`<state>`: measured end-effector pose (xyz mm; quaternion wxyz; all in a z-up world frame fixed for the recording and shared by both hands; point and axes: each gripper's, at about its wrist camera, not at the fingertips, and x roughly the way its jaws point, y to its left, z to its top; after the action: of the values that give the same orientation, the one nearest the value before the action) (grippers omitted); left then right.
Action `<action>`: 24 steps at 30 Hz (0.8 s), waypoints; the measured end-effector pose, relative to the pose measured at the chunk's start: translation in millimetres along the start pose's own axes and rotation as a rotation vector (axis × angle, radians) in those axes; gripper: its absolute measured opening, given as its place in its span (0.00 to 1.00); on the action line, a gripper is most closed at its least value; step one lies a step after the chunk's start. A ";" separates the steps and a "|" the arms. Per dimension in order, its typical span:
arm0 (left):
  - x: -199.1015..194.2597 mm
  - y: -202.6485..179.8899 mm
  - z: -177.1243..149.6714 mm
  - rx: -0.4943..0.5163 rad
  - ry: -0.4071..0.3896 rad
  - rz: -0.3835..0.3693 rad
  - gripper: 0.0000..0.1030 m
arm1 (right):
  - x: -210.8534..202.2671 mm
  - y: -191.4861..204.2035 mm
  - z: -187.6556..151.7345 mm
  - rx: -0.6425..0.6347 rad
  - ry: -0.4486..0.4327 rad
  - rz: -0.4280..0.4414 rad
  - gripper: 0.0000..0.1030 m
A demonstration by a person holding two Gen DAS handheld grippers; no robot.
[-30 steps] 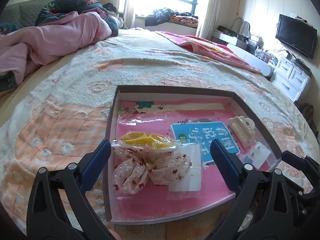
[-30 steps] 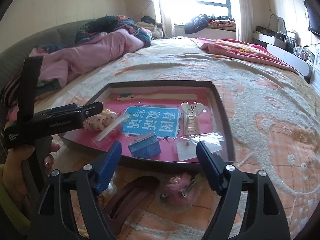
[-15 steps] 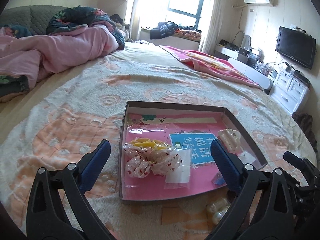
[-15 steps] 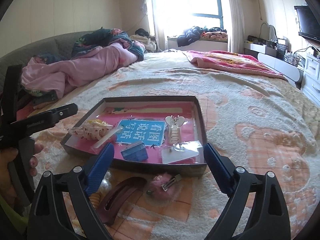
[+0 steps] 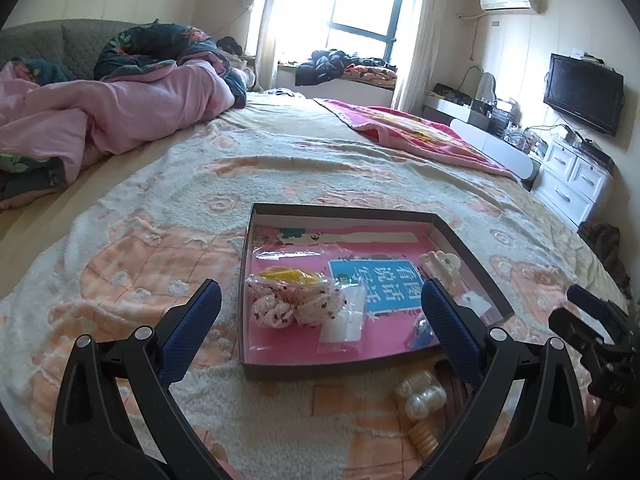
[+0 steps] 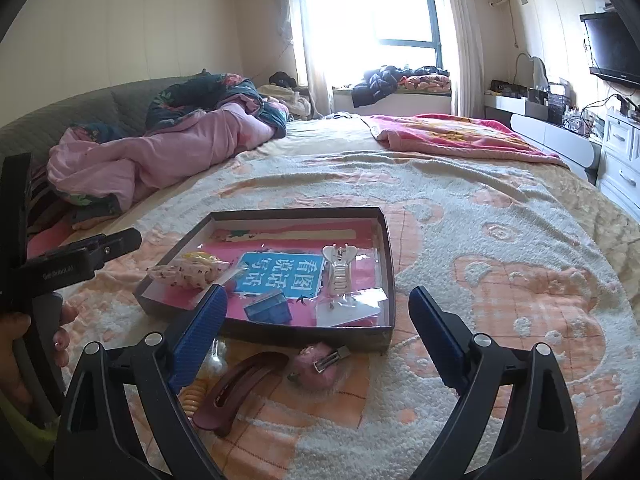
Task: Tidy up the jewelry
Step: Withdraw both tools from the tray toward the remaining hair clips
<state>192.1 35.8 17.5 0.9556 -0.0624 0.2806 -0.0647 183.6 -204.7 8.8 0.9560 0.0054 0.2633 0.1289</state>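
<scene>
A shallow dark box (image 5: 336,371) (image 6: 384,264) with a pink floor lies on the bed. In it are bagged floral scrunchies (image 5: 296,306) (image 6: 188,274), a white claw clip (image 5: 438,264) (image 6: 339,270), a small blue box (image 6: 268,307) and a clear bag (image 6: 348,308). In front of the box lie a dark red hair clip (image 6: 236,388), a pink fluffy clip (image 6: 316,364), a pearl piece (image 5: 420,396) and a yellow coil tie (image 6: 192,398). My left gripper (image 5: 320,328) is open and empty before the box. My right gripper (image 6: 316,324) is open and empty above the loose clips.
The bed has a cream and orange blanket (image 5: 160,248). A pink quilt (image 5: 100,120) is heaped at the back left. A red blanket (image 6: 452,136) lies at the far right. White drawers (image 5: 576,180) and a TV (image 5: 582,92) stand beyond the bed's right edge.
Both grippers have pulled back and up from the box, so it looks smaller and the loose clips in front of it show. Both stay open.
</scene>
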 end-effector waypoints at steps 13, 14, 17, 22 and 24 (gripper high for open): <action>-15.6 -17.2 -23.3 0.056 0.021 -0.011 0.89 | -19.5 10.5 -13.1 -0.039 0.010 0.028 0.87; -16.7 -17.4 -24.5 0.059 0.021 -0.008 0.89 | -20.8 11.3 -14.9 -0.042 0.013 0.030 0.87; -18.7 -18.5 -27.6 0.066 0.024 -0.005 0.89 | -23.1 12.6 -18.6 -0.050 0.016 0.029 0.87; -21.6 -17.9 -33.8 0.074 0.033 0.003 0.89 | -27.9 13.5 -25.8 -0.061 0.023 0.026 0.87; -22.4 -16.5 -36.4 0.073 0.040 0.003 0.89 | -29.7 14.6 -29.7 -0.067 0.028 0.023 0.87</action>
<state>152.1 20.1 1.5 0.9516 -0.0256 0.2969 -0.0747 140.5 -199.7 -0.7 0.9503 -0.0253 0.2723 0.1487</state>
